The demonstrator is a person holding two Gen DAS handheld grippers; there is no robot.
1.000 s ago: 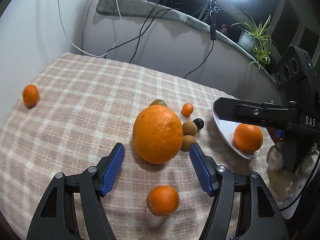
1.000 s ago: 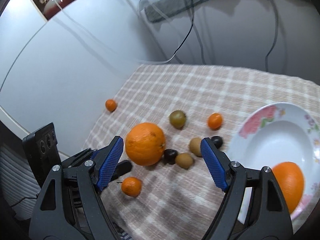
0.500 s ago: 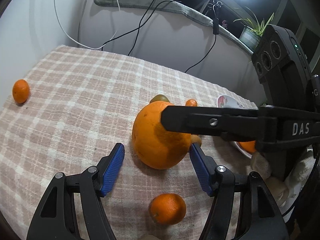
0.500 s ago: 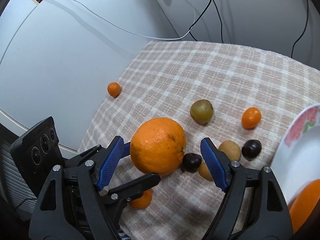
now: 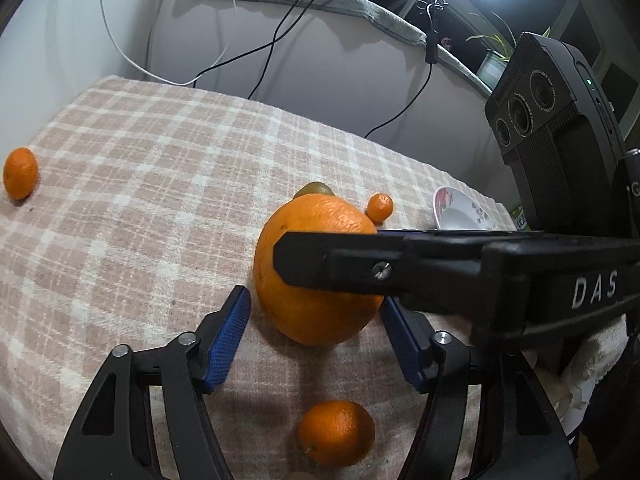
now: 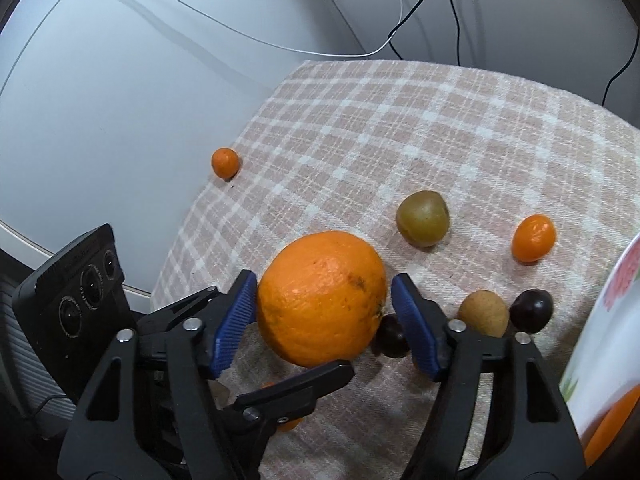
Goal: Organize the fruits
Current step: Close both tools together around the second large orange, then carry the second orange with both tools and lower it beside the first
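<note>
While scattered: four oranges [image 5: 318,272].

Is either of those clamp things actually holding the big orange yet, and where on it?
Not clearly. The right gripper is closing around the big orange's widest sides; a slight gap still shows. The left gripper, also closing, brackets it without gripping.

Closing around a large round orange [image 6: 322,298] on a pink-and-cream checked cloth [image 6: 400,140]: right gripper [image 6: 324,320], blue ribbed pads [image 6: 234,322] flanking the fruit, left pad at the skin, right pad a sliver off. Beyond: olive-green round fruit [image 6: 422,218], small oval kumquat [image 6: 534,239], tan kiwi-like fruit [image 6: 483,314], two dark plums [image 6: 532,310]. Far off near the cloth edge, a small tangerine [image 6: 225,162]. At right, flowered white plate [image 6: 612,340].
</note>
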